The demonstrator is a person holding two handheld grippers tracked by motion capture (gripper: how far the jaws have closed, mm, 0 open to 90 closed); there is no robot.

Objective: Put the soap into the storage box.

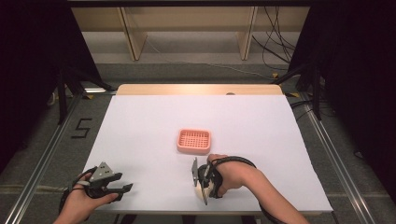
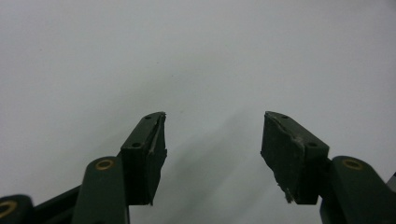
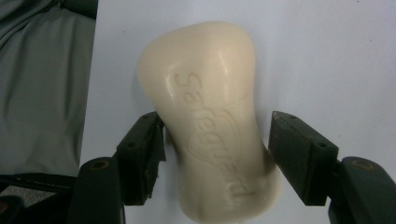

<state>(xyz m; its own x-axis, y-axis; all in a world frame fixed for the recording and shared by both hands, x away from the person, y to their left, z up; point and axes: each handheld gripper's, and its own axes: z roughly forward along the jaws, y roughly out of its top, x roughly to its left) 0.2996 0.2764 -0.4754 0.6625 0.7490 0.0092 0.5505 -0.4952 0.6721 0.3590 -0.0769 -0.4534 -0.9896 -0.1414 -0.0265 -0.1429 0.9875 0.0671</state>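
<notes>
Cream soap bar (image 3: 212,121), flat on table.

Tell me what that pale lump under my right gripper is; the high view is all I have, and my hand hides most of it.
Observer: In the right gripper view it is a cream soap bar with raised lettering, lying on the white table.
Operator: Is it between the jaws?
Observer: Yes, the right gripper straddles its narrow waist. The pad at the left of that view touches the bar. The other sits at its edge, and I cannot tell whether it presses.
Operator: And my left one?
Observer: In its own view, the left gripper has its jaws wide apart, with nothing but bare white surface between them.
</notes>
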